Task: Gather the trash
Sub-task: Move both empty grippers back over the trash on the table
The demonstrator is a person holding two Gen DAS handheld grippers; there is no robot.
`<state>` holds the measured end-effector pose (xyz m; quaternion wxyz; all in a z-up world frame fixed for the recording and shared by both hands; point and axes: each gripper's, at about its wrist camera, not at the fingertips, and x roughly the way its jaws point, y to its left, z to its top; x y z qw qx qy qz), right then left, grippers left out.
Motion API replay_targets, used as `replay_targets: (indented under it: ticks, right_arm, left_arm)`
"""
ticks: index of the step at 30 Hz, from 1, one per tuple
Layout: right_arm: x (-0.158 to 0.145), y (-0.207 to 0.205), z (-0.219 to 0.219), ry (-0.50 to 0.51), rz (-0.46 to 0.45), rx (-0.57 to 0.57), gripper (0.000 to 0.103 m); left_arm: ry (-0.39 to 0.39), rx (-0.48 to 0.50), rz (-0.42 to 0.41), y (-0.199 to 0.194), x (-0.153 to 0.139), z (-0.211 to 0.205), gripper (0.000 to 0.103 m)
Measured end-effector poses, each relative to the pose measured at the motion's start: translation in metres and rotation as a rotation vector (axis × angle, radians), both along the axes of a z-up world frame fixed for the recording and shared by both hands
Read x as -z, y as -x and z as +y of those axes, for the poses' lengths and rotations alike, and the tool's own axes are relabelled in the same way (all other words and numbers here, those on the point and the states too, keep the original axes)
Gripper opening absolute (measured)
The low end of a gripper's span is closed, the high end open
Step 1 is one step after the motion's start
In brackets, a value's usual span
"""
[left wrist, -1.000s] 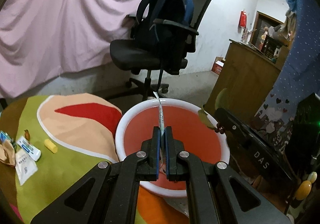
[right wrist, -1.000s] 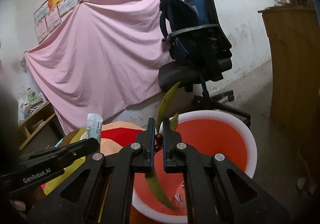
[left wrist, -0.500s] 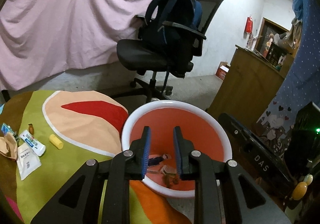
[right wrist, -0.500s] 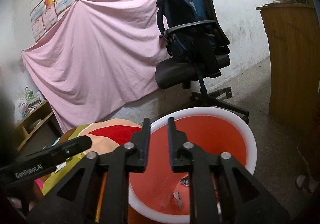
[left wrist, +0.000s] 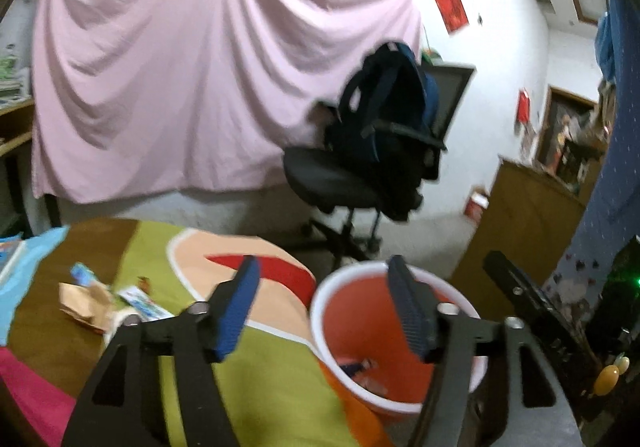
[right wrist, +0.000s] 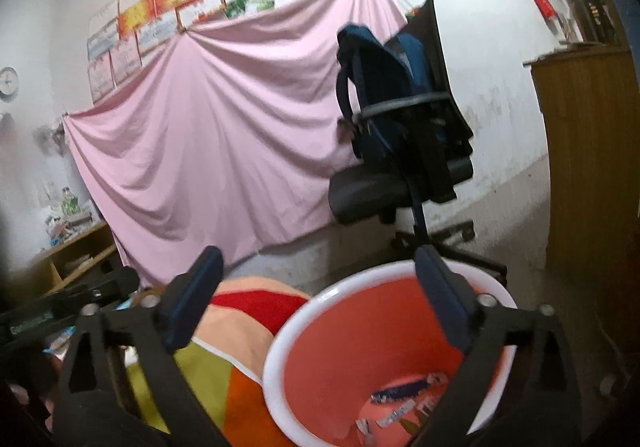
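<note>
A red basin with a white rim (left wrist: 320, 311) (right wrist: 320, 299) stands by the edge of the colourful table cloth (left wrist: 264, 379) and holds several wrappers (right wrist: 408, 393). My left gripper (left wrist: 324, 283) is wide open and empty, raised above the cloth just left of the basin. My right gripper (right wrist: 320, 271) is wide open and empty above the basin's left rim. Loose trash lies on the cloth at the left: a crumpled brown paper (left wrist: 82, 307) and blue-and-white packets (left wrist: 144, 301).
A black office chair with a dark blue backpack (left wrist: 384, 119) (right wrist: 396, 99) stands behind the basin. A pink sheet (left wrist: 192, 87) hangs on the back wall. A wooden cabinet (left wrist: 520, 223) stands to the right. The other gripper's arm (left wrist: 532, 299) shows at the right.
Both grippers let go of their trash into the basin, opened wide, and lifted and swung left. The tube and the leaf are no longer held.
</note>
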<state>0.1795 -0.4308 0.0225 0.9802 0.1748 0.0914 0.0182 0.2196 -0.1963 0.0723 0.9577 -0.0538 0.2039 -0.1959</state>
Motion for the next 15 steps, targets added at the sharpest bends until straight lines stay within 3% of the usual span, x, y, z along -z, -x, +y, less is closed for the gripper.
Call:
replay_targets:
  ticks: [2,4,15]
  right_arm:
    - [-0.006,0.005,0.006,-0.003,-0.054,-0.011,0.103]
    - [-0.010,0.008,0.012,0.000,-0.090,-0.022,0.103]
    - [-0.029,0.022,0.077,0.112,-0.263,-0.124,0.103]
  left_arm:
    - [0.009,-0.046,-0.052,0.010,-0.004,0.014,0.092]
    - [0.015,-0.101,-0.114,0.021,-0.007,0.028,0.101]
    - [-0.006,-0.257,-0.208,0.050,-0.004,0.092,0.101]
